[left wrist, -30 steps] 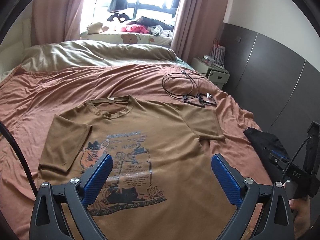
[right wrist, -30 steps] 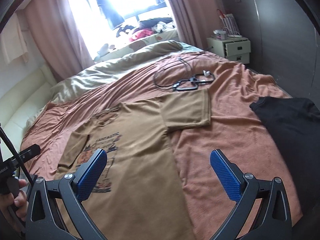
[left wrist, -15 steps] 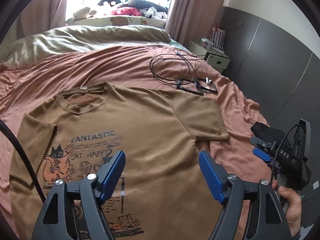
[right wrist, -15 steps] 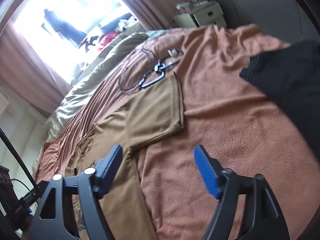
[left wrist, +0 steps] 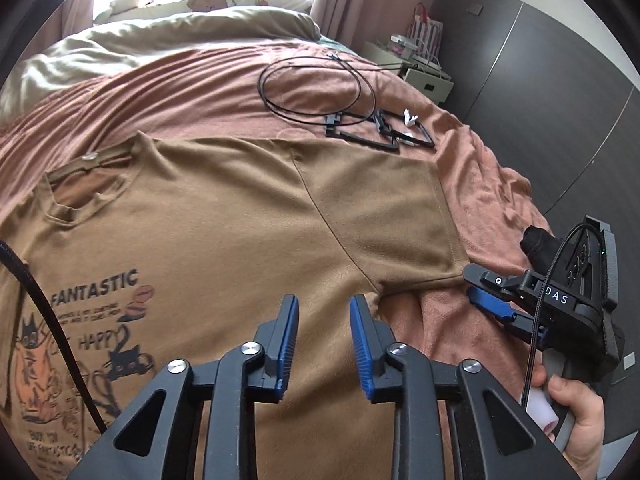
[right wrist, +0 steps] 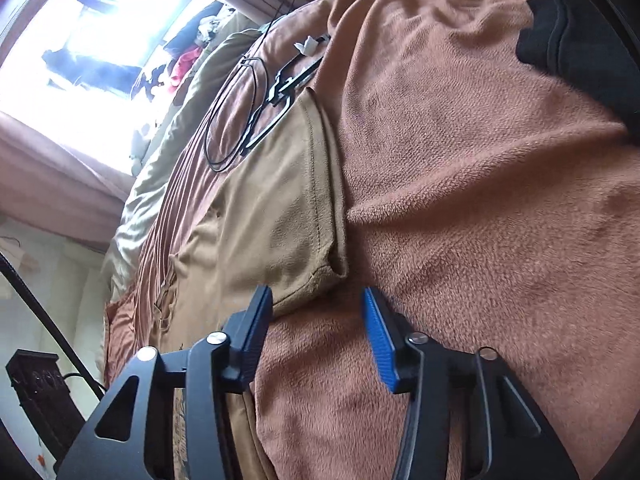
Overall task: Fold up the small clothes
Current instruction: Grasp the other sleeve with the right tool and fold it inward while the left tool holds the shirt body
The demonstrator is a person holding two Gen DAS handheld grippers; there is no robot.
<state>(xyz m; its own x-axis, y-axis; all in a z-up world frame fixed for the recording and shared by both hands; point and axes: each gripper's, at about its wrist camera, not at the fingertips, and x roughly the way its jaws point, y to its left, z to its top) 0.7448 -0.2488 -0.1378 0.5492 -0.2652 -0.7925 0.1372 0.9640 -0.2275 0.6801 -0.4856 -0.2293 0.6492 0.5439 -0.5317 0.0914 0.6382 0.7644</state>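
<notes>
A tan T-shirt (left wrist: 224,216) with a cat print and the word FANTASTIC lies flat, front up, on the pink bed cover (left wrist: 472,168). My left gripper (left wrist: 324,316) hovers low over the shirt near the armpit of its right-hand sleeve (left wrist: 380,208), jaws narrowed to a small gap with nothing between them. My right gripper (right wrist: 316,308) is open, tilted, close to the lower corner of that sleeve (right wrist: 288,216), one finger beside the sleeve hem, the other over bare cover. It also shows in the left wrist view (left wrist: 492,300).
A black cable loop with black frames (left wrist: 360,120) lies on the cover just beyond the sleeve. A black garment (right wrist: 580,40) lies to the right. A beige duvet (left wrist: 160,40) is at the bed's head; a white nightstand (left wrist: 424,80) stands by the dark wall.
Both grippers moved forward and down toward the right-hand sleeve. The left jaws narrowed from wide open to a small gap. The right gripper tilted and came close to the sleeve corner.
</notes>
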